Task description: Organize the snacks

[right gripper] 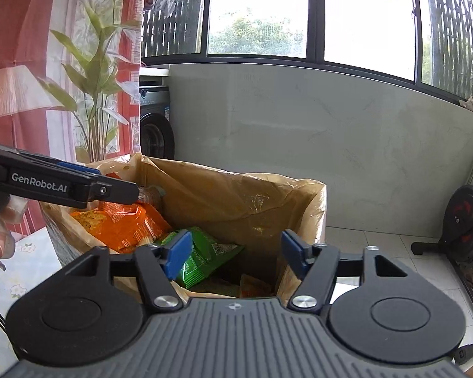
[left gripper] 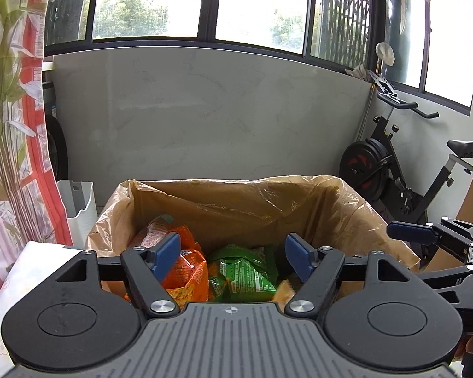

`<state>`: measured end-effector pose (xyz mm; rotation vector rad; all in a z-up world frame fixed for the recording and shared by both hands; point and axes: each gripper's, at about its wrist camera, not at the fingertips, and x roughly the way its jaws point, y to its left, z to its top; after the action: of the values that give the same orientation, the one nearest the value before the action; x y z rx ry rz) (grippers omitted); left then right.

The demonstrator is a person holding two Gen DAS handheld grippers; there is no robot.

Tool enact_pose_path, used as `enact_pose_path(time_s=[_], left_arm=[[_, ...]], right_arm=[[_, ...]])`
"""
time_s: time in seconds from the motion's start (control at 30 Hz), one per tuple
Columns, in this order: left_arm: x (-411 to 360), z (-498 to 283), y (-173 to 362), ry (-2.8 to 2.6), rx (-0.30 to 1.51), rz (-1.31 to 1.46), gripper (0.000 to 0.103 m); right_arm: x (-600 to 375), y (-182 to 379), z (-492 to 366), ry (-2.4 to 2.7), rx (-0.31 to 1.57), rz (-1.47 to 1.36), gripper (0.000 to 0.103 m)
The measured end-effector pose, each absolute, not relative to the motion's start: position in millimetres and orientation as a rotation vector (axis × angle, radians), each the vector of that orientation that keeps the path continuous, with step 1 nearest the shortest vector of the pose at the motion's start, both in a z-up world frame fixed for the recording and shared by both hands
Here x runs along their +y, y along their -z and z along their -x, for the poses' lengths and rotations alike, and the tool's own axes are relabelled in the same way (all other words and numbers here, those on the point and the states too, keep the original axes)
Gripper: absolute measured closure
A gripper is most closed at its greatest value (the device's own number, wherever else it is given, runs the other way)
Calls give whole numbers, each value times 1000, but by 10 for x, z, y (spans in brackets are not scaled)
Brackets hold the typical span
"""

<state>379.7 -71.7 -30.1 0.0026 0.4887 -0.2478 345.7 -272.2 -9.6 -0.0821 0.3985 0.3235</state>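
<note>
your left gripper (left gripper: 233,256) hangs over the plastic-lined box (left gripper: 236,201), jaws wide with nothing between the blue pads. your right gripper (right gripper: 236,255) beside it is spread wide too, gripping nothing. the orange snack bag (left gripper: 186,271) and the green snack bag (left gripper: 246,274) lie side by side inside the box.
</note>
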Motion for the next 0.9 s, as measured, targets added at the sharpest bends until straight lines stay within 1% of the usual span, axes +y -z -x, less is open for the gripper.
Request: enact_pose_path(time_s=[0.03,0.07,0.13,0.2,0.33,0.43,0.5,0.67,0.9], left_arm=[[-697,-3777,283,245,491,1,22],[-675,-3755,266,241,492,3,21],[-620,-3697,222,224,491,3,17],[-569,-3639,178,211,495,-1,14],[-459,-3460,60,173,475,-17,10],[-382,-3280,-47,162,460,-26,8],[-353,-3148,-126,156,451,-39,7],[-327,-2800,-308,104,420,-95,6],[-233,-2243,-561,53,372,-91,6]], right_arm=[[-2738,74,-3420,-319,394,70,19],[-2748,53,-3383,-316,388,59,17],[-2770,4,-3291,-319,373,33,6],[-2793,-48,-3178,-337,345,0,0],[-2800,-189,-2972,-349,330,-74,0],[-2758,-306,-2805,-267,311,-104,0],[-2711,-381,-2700,-196,314,-105,0],[-2514,-523,-2523,-88,404,-5,0],[-2465,-653,-2136,-147,357,-73,0]])
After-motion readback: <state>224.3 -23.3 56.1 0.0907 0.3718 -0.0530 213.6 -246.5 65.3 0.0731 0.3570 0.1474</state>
